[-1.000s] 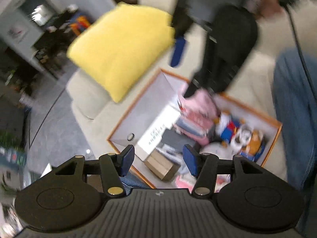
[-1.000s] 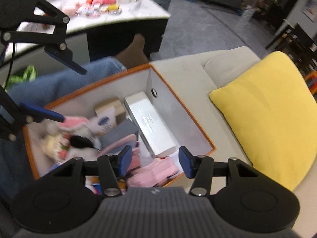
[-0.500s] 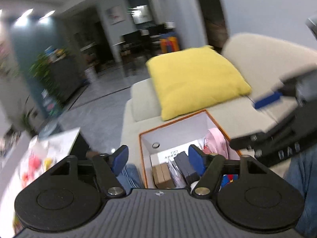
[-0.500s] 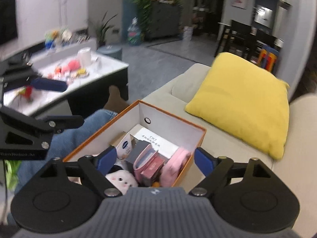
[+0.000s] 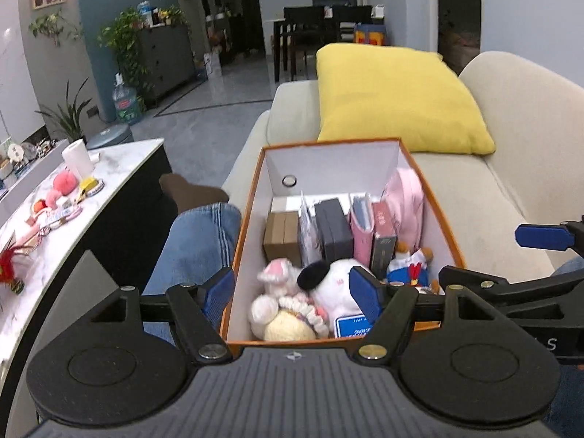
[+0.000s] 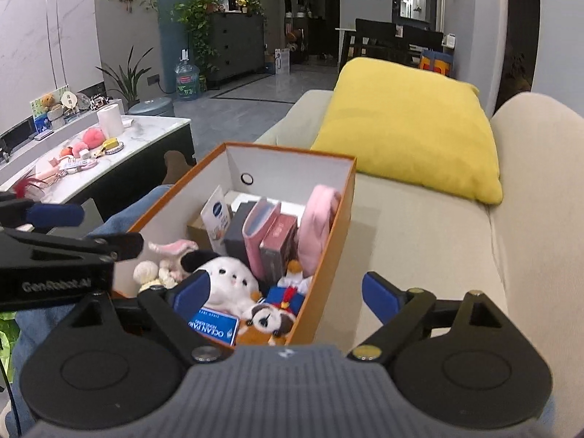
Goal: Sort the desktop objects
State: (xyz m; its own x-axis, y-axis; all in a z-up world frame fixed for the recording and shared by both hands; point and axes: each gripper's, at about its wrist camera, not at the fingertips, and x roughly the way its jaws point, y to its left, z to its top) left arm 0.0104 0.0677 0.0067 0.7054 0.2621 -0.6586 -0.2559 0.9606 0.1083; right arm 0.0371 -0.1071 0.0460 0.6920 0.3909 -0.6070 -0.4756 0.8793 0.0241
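Now both tongs wide open, empty, orange box w/ toys just ahead.

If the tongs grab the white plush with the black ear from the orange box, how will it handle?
The white plush looks soft, so it will probably squash between the pads and feel light. It lies against other toys and a blue card, so pulling it may drag those neighbours. It is unlikely to slip or break.
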